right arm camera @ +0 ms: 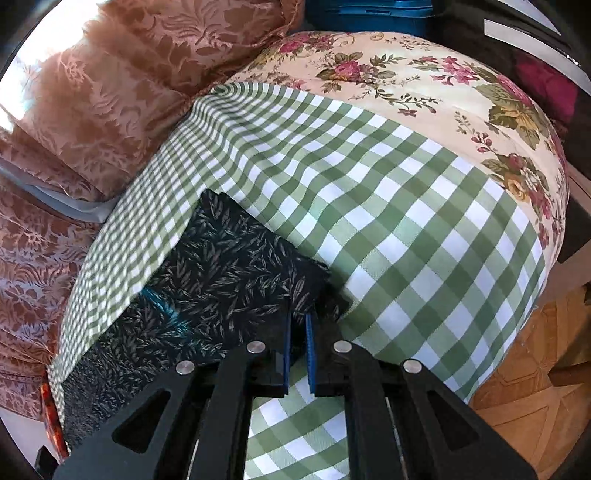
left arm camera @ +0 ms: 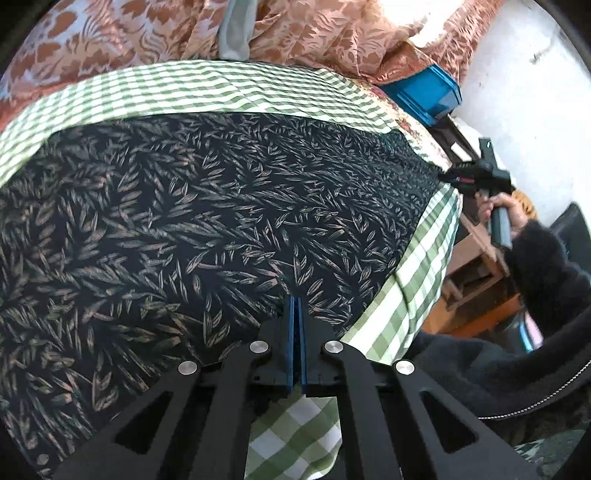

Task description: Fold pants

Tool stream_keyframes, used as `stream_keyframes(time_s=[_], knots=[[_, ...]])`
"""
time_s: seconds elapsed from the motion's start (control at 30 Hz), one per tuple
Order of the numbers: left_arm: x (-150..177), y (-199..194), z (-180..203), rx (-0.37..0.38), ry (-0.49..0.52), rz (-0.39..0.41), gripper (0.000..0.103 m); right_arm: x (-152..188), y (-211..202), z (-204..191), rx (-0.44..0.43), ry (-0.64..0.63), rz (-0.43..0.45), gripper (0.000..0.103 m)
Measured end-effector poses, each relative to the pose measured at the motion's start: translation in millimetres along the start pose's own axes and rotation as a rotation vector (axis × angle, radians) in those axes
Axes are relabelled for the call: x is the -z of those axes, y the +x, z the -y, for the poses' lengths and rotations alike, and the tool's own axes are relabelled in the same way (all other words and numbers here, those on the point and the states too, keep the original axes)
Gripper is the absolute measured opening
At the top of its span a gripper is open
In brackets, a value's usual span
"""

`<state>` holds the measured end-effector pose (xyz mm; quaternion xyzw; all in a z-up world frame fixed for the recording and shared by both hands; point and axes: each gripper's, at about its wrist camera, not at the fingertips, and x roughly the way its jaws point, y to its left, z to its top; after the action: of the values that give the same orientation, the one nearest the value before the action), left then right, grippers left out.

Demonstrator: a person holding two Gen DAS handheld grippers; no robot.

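Dark pants [left arm camera: 207, 206] with a pale leaf print lie spread on a green-and-white checked cloth [left arm camera: 207, 88]. My left gripper [left arm camera: 295, 300] is shut, its blue pads pressed together on the pants' near edge. At the far right of the left wrist view a hand [left arm camera: 504, 206] holds my right gripper [left arm camera: 445, 176], which pinches the far end of the pants. The right wrist view shows the pants [right arm camera: 229, 266] ending in a corner. There my right gripper [right arm camera: 297, 318] is shut on that corner, with dark fabric between its pads.
A floral bedcover [right arm camera: 424, 74] lies under the checked cloth [right arm camera: 406, 221]. Brown patterned drapes [left arm camera: 332, 33] hang along the far side. A blue crate [left arm camera: 428, 92] and wooden furniture [left arm camera: 476, 266] stand past the bed's right end. Wooden floor [right arm camera: 517, 369] shows below the bed edge.
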<state>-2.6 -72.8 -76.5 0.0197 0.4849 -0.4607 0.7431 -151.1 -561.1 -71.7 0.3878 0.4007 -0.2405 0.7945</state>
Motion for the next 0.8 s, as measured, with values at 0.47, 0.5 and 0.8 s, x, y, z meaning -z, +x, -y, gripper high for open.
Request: stream_keyframes(time_s=[0.47,0.5,0.8], knots=[[11.6,-12.3,5.8,0.061,-0.030,0.027,0.001,17.4,-52.8,-65.2,0.142,-0.215,0.158,0.040],[11.2,-14.7,6.1,0.062,-0.037,0.040,0.001,23.9,-54.7,-81.9,0.087,-0.254,0.144,0.044],[11.6,-23.5,-6.7,-0.002,-0.096,0.063,0.038,151.1,0.9,-219.1,-0.265,-0.662,-0.235,0.048]])
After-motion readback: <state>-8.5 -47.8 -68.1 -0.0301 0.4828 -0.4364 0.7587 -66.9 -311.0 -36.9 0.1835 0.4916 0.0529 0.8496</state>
